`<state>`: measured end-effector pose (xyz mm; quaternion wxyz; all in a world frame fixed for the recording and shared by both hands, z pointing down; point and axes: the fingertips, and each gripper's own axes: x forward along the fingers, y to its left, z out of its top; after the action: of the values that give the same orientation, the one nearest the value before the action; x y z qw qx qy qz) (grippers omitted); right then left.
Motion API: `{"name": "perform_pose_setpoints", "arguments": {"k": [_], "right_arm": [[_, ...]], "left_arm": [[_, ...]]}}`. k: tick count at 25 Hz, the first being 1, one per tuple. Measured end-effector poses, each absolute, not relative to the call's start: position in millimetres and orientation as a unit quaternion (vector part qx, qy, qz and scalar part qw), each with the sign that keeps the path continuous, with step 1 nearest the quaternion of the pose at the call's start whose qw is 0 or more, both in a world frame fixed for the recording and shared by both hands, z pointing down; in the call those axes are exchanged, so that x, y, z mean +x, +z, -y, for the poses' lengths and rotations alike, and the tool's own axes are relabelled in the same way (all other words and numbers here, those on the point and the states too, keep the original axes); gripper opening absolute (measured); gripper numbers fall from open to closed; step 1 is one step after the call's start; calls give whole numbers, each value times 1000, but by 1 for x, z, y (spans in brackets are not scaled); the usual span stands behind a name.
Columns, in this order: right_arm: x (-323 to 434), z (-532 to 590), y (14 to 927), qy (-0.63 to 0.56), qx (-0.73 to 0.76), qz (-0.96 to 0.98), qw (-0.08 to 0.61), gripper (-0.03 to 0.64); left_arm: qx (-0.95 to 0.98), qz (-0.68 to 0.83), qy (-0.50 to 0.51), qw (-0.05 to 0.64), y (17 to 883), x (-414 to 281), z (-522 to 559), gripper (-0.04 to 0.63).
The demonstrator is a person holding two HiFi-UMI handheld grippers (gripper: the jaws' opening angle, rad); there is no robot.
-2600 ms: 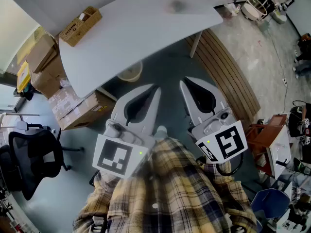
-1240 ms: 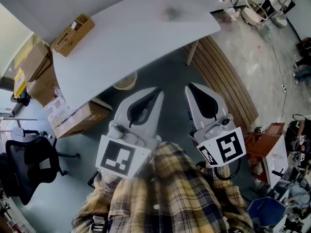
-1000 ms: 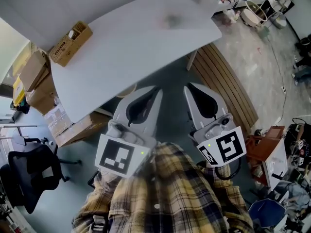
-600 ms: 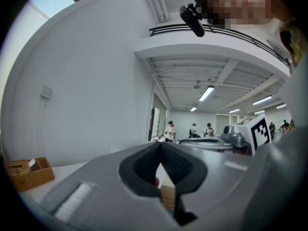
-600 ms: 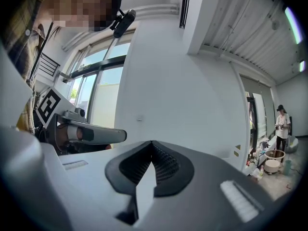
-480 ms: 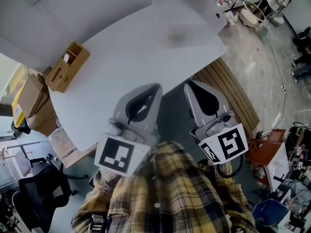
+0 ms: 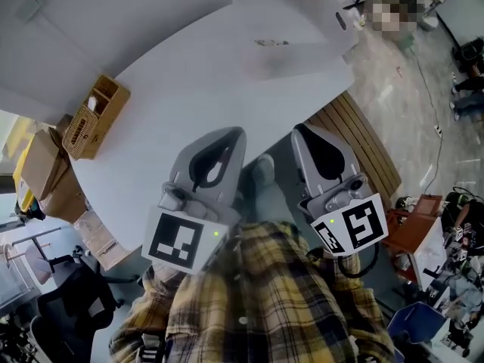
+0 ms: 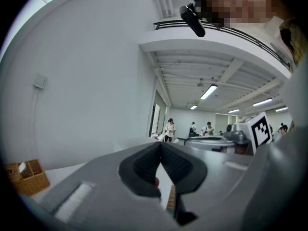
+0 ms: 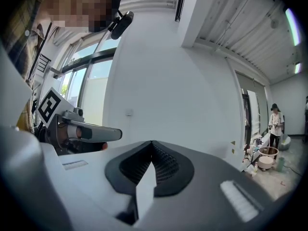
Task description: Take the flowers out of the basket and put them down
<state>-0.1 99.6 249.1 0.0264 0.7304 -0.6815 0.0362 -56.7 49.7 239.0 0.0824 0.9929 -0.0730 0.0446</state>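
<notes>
A woven basket (image 7: 92,118) stands on the white table (image 7: 189,74) at its left end. Something pale shows inside it; I cannot make out flowers. The basket also appears low at the left of the left gripper view (image 8: 26,177). My left gripper (image 7: 236,133) is shut and holds nothing, its tip at the table's near edge, well right of the basket. My right gripper (image 7: 301,129) is beside it, also shut and holding nothing. In each gripper view the jaws meet at the tip, left gripper (image 8: 160,143) and right gripper (image 9: 152,142).
Cardboard boxes (image 7: 41,176) and an office chair (image 7: 72,308) sit on the floor at the left. A slatted wooden bench (image 7: 363,146) runs along the right. A white moulded piece (image 7: 291,13) lies at the table's far end. People stand far off (image 8: 169,129).
Both grippers have moved forward together up to the table's near edge. The basket now sits lower in the head view and closer to me. Both stay shut.
</notes>
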Motion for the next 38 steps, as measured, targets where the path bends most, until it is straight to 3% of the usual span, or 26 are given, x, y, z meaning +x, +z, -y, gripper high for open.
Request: {"name": "perform_pose_setpoints", "arguments": {"k": [10,27,38], "right_arm": [[79,-58,259,38,711,702,5,4],[280,24,242,47,617,785,25,4],[331,60,254,61,541,838,41,4]], "left_arm": [[990,114,54,68,247,7,-13,2],[962,252,47,91,238,186,51,2],[931,349,57,96,244,222,65,2]]}}
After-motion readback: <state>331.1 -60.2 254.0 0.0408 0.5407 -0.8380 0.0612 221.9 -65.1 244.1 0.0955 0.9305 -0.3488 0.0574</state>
